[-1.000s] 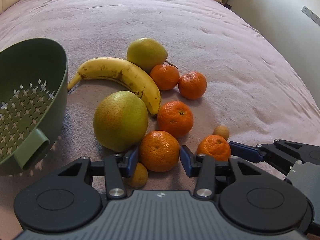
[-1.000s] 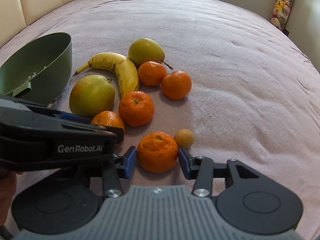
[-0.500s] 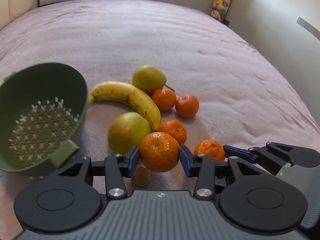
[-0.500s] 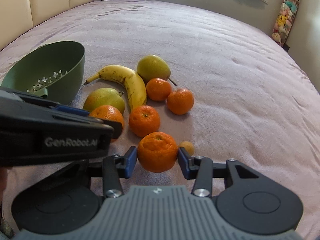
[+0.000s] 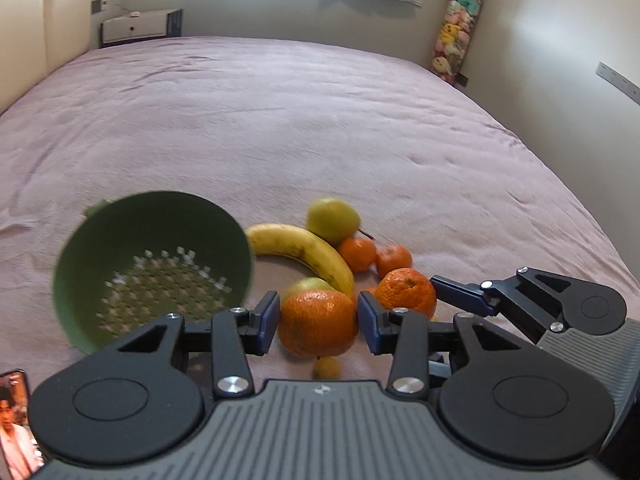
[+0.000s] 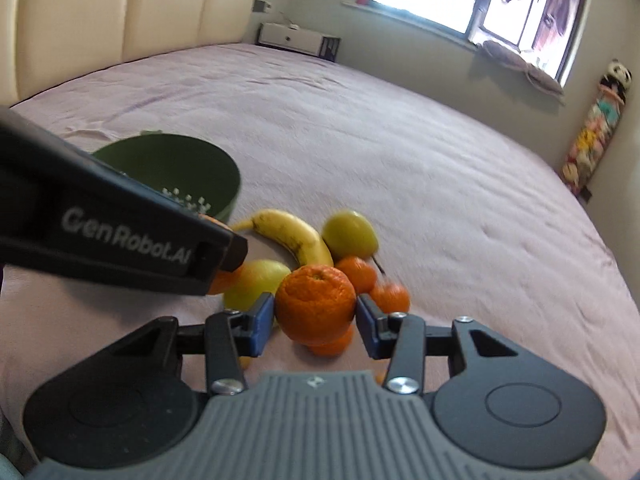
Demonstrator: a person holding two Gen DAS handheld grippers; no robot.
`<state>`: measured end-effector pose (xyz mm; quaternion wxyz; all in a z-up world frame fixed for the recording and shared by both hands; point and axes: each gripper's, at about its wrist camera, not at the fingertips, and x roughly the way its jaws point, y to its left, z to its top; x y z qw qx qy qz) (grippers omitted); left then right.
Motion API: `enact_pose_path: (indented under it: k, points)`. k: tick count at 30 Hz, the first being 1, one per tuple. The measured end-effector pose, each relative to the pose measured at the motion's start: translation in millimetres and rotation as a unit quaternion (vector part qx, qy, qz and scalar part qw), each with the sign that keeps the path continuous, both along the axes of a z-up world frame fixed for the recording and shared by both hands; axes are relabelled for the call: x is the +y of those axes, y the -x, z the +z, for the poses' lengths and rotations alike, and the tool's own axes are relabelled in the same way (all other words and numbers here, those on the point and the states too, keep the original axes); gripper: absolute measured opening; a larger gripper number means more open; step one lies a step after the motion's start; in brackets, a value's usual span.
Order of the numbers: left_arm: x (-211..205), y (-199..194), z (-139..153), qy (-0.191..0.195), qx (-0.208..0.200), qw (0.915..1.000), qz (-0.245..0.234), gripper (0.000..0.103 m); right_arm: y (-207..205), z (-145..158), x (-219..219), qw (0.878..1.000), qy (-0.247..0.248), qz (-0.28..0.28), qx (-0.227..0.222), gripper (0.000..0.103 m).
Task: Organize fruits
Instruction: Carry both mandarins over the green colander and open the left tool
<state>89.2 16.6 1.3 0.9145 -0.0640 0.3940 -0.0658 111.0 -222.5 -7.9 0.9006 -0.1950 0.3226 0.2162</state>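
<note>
A bedroom: a wide bed under a mauve cover [image 5: 320,120], a window along the far wall, a cream padded headboard [image 6: 132,20] and a hanging column of plush toys [image 5: 452,40] in the corner.

Each gripper has a mandarin clamped between its blue pads, lifted clear of the cover. The left gripper [image 5: 318,322] is closed on its mandarin [image 5: 318,326]; the right gripper [image 6: 315,316] is closed on a second mandarin [image 6: 316,298], which also shows in the left view at about 2 o'clock of the first. The green colander [image 5: 152,264] sits tipped on the cover at roughly 10 o'clock from the left gripper, its perforated bottom showing and nothing visible inside. The rest of the fruit lies in a cluster around 12 o'clock: a banana [image 5: 304,252], a pear behind it [image 5: 332,220], a nearer pear [image 6: 256,280] and more mandarins [image 5: 358,254]. A small tan fruit [image 5: 326,368] lies below the left gripper.

This looks like the carry step — both fruits picked, neither delivered. The next move probably calls for swinging each gripper over the colander's mouth and opening low enough that the mandarin does not roll out of the tilted bowl.

The left gripper's side, seen from the right wrist, reads "GenRobot.AI" [image 6: 128,240]. A phone screen [image 5: 14,424] shows at the left view's 8 o'clock edge — no legible text.
</note>
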Motion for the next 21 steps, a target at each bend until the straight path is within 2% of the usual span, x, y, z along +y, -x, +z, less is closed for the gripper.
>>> enact_pose_path:
  k: [6,13,14,15,16,21]
  points:
    - [29.6,-5.4,8.0,0.004,0.003,0.9992,0.041,0.047,-10.0,14.7,22.0,0.999,0.002,0.043,-0.012,0.042]
    - [61.0,-12.0,6.9,-0.015,0.025,0.9958,0.086,0.045,-31.4,24.1,54.6,0.991,0.015,0.132,-0.005,0.042]
    - [64.4,-13.2,6.4,-0.016,0.029,0.9952,0.092,0.044,-34.7,24.2,59.6,0.989,0.019,0.144,-0.004,0.042]
    - [67.6,-13.2,5.9,-0.018,0.033,0.9946,0.097,0.034,-37.9,23.8,64.7,0.987,0.024,0.159,-0.003,0.042]
    - [70.8,-13.9,5.7,-0.021,0.035,0.9940,0.101,0.030,-41.0,23.4,70.8,0.985,0.031,0.171,-0.002,0.042]
    - [83.8,-20.2,-2.4,-0.026,0.062,0.9913,0.114,0.028,-62.7,16.3,88.6,0.975,0.034,0.216,0.035,0.042]
